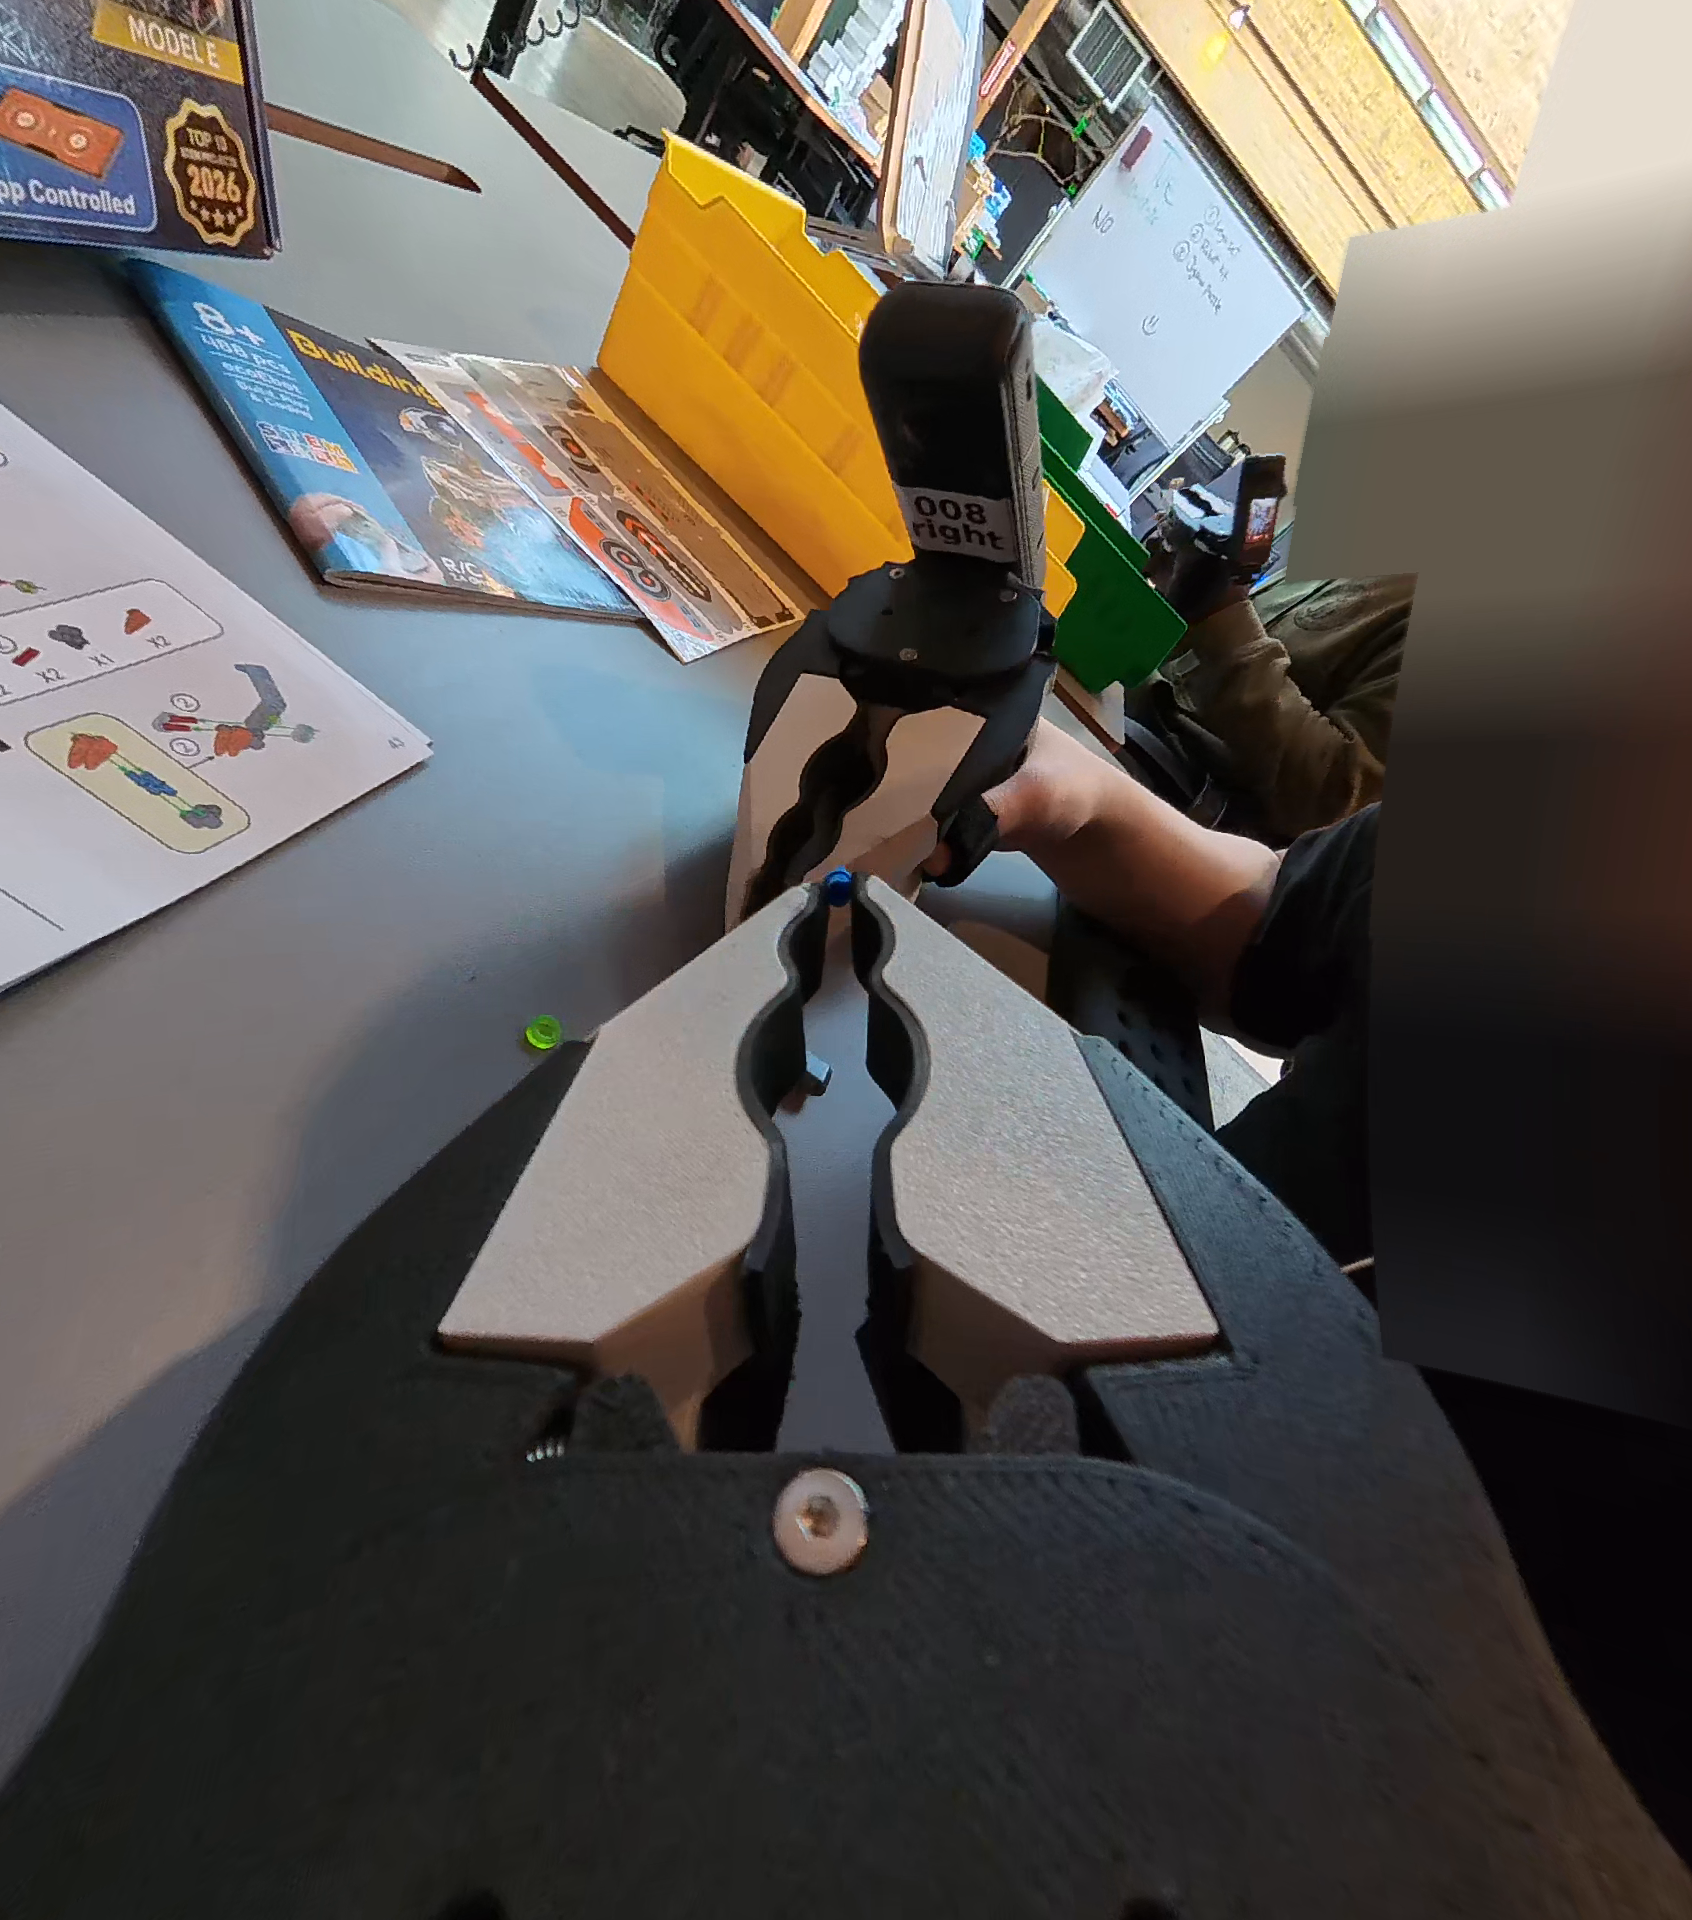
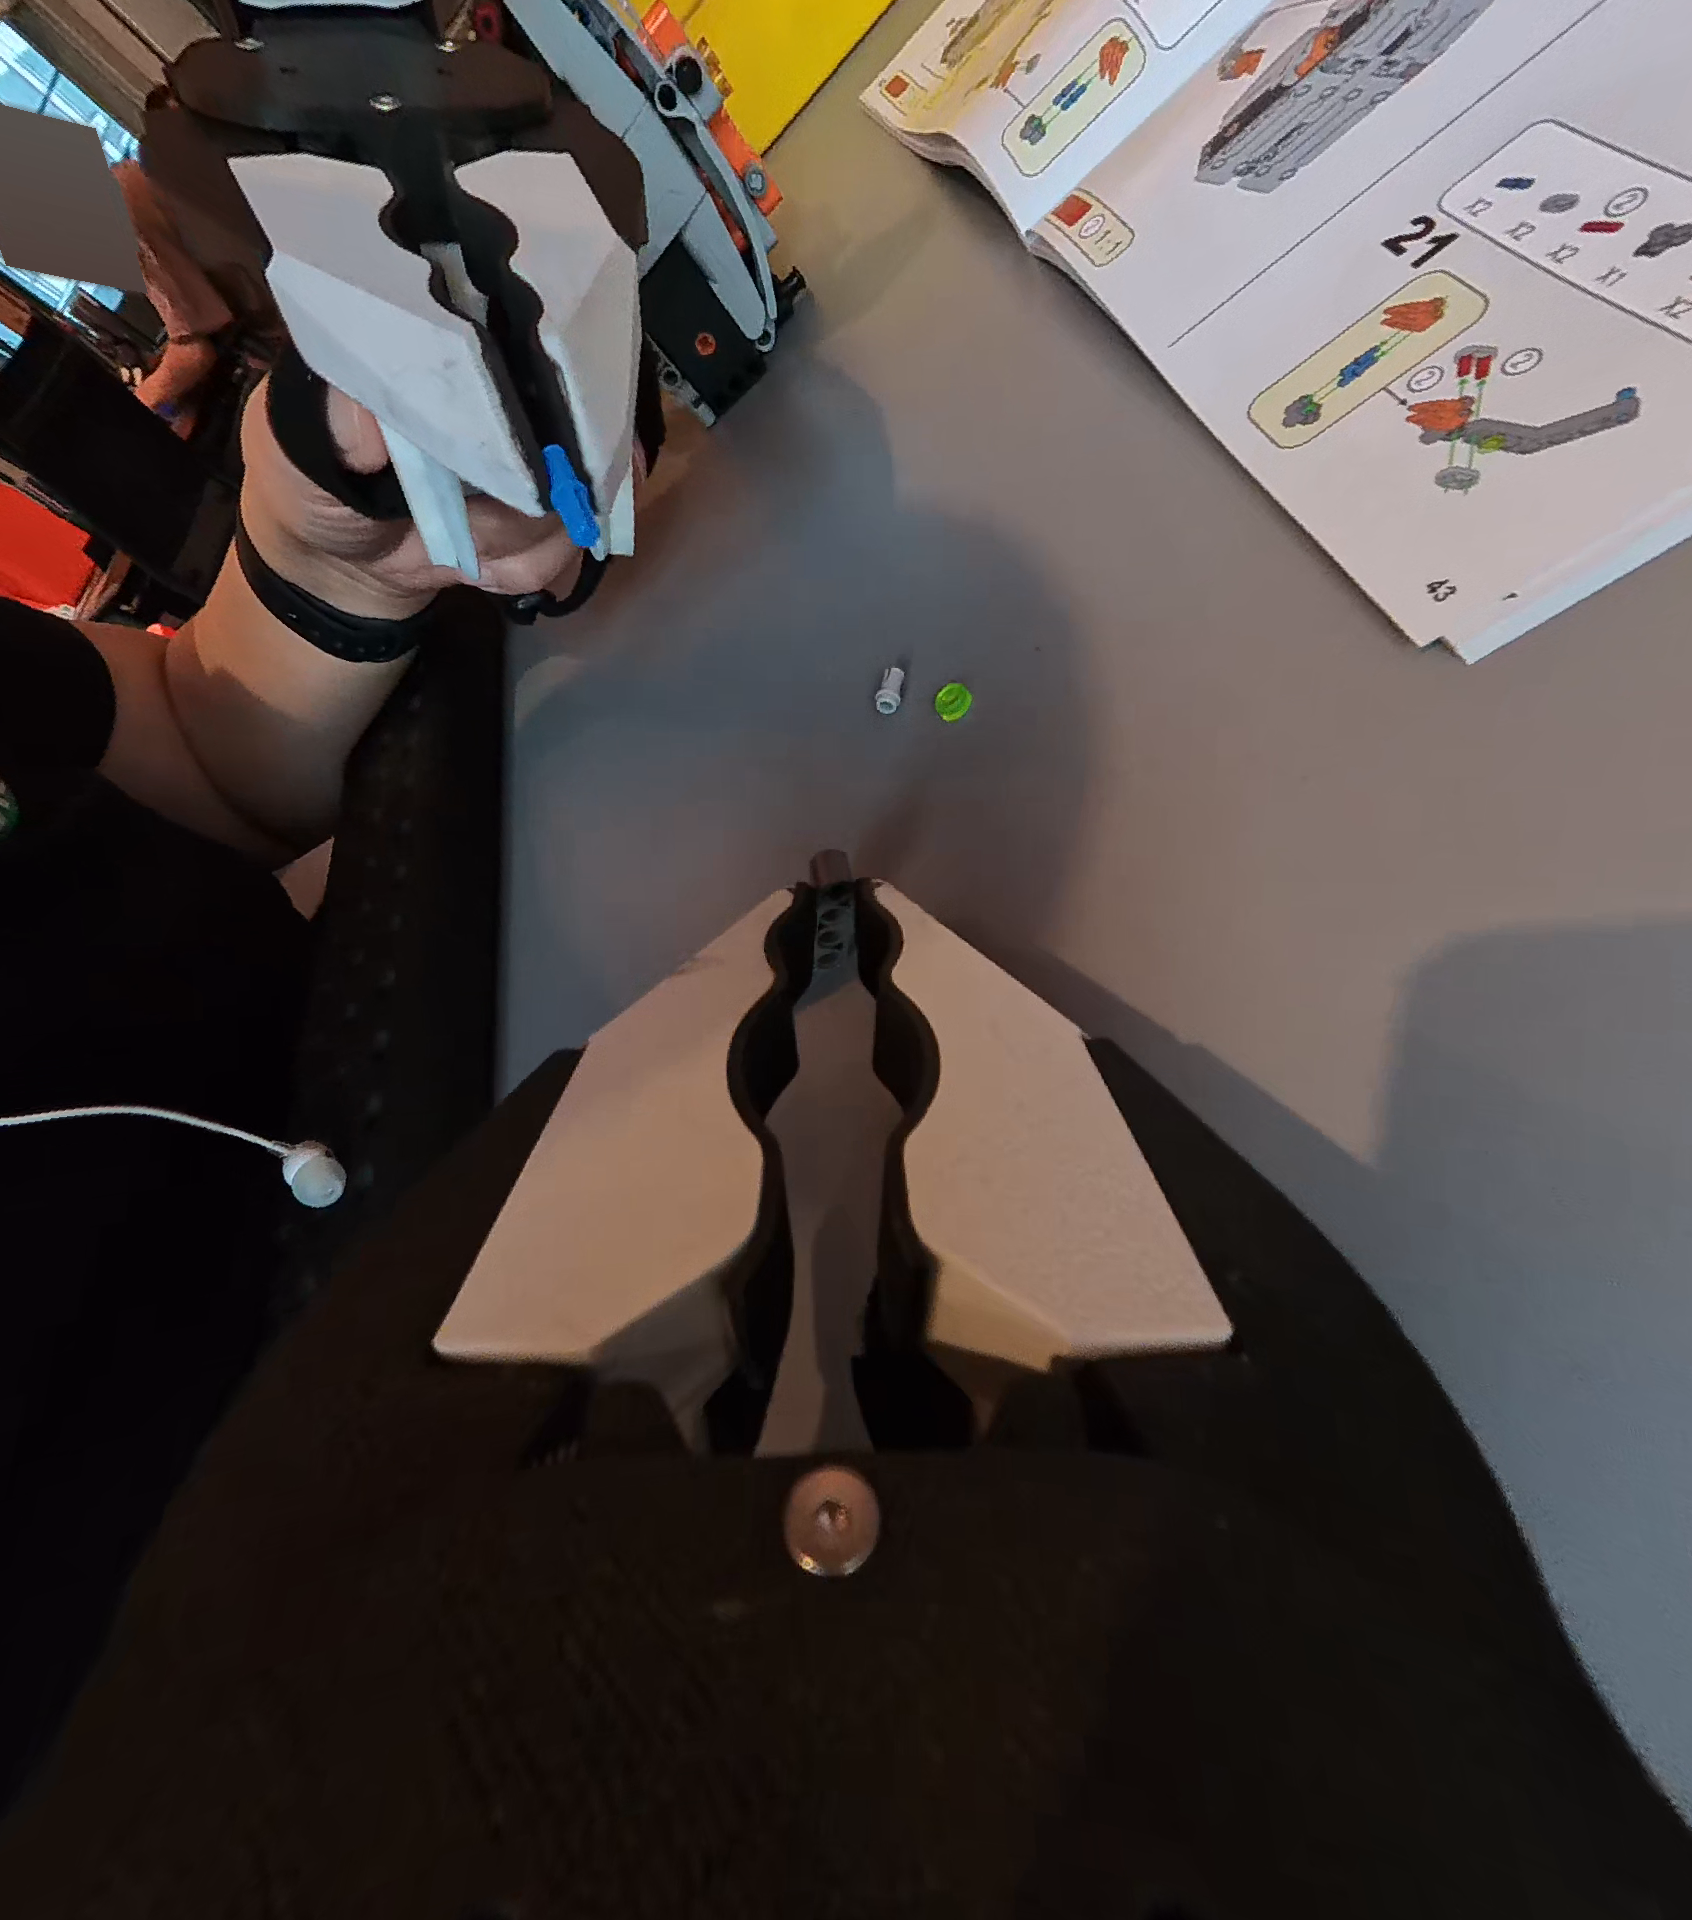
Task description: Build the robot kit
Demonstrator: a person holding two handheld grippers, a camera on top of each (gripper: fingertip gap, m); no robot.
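My left gripper (image 1: 837, 896) is shut on a small blue pin (image 1: 836, 888) pinched at its very tips, held above the grey table (image 1: 468, 1039). It also shows in the right wrist view (image 2: 577, 525), upper left, with the blue pin (image 2: 570, 497) sticking out. My right gripper (image 2: 831, 885) is shut on a dark grey beam with holes (image 2: 829, 935), low over the table. In the left wrist view the right gripper (image 1: 769, 888) points down just beyond my left tips, nearly touching them. A green round stud (image 2: 953, 701) and a small grey pin (image 2: 889, 689) lie on the table between the grippers.
An open instruction booklet (image 1: 94, 675) lies at the left, also in the right wrist view (image 2: 1444, 312). A blue booklet (image 1: 354, 457), a sticker sheet (image 1: 613, 488), a dark box (image 1: 73, 114), yellow bin (image 1: 748, 353) and green bin (image 1: 1102, 582) stand behind. A partly built model (image 2: 707, 208) sits at the back. About 8 cm separates my left fingertips from my right. The green round stud (image 2: 953, 701) sits 6 cm or so from the ends of my right fingers.
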